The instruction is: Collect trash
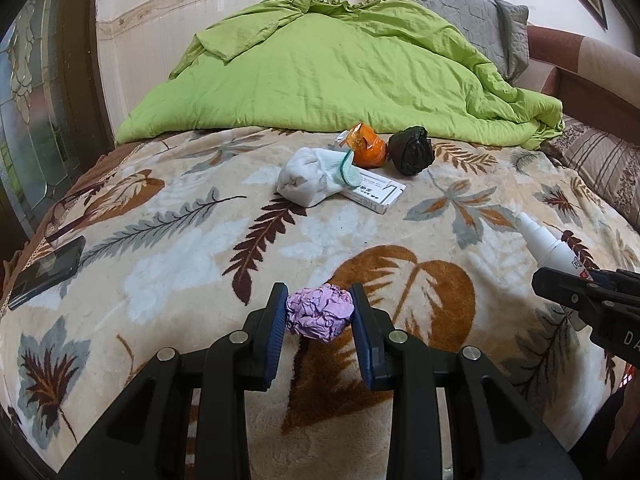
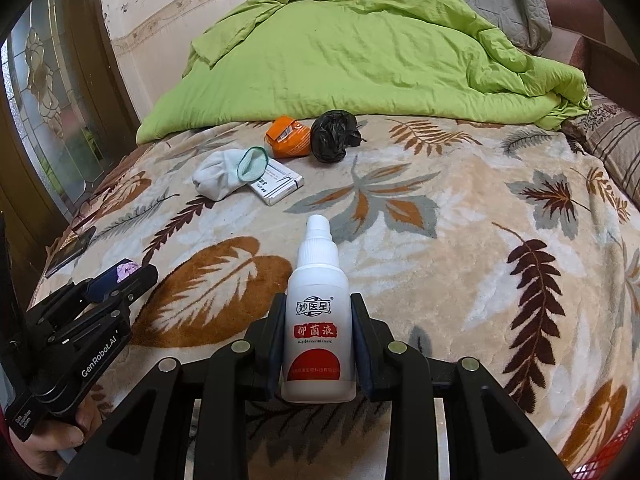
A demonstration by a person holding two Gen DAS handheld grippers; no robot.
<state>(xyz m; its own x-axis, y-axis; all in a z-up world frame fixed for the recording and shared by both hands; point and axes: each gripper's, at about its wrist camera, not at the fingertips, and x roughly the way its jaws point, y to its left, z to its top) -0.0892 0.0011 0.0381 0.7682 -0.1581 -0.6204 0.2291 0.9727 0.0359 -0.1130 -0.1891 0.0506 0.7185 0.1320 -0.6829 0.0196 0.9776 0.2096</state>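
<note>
A bed point(image 1: 168, 248) under a leaf-patterned blanket is filling the room, with a green quilt point(image 1: 320, 76) lying heaped across its far end and a grey pillow point(image 1: 460, 12) leaning behind it. A dark phone point(image 1: 46, 272) is lying at the bed's left edge. In the middle, a white sock point(image 1: 308, 180) is resting partly on a white carton point(image 1: 378, 194), with an orange wrapper point(image 1: 366, 146) and a black bag ball point(image 1: 412, 150) just beyond. Nearer, the right gripper point(image 2: 318, 344) is holding a white spray bottle point(image 2: 318, 320) upright, its jaws pressing both sides. The left gripper point(image 1: 319, 320), near and to the left, is clamping a crumpled lilac paper ball point(image 1: 319, 316) just over the blanket.
</note>
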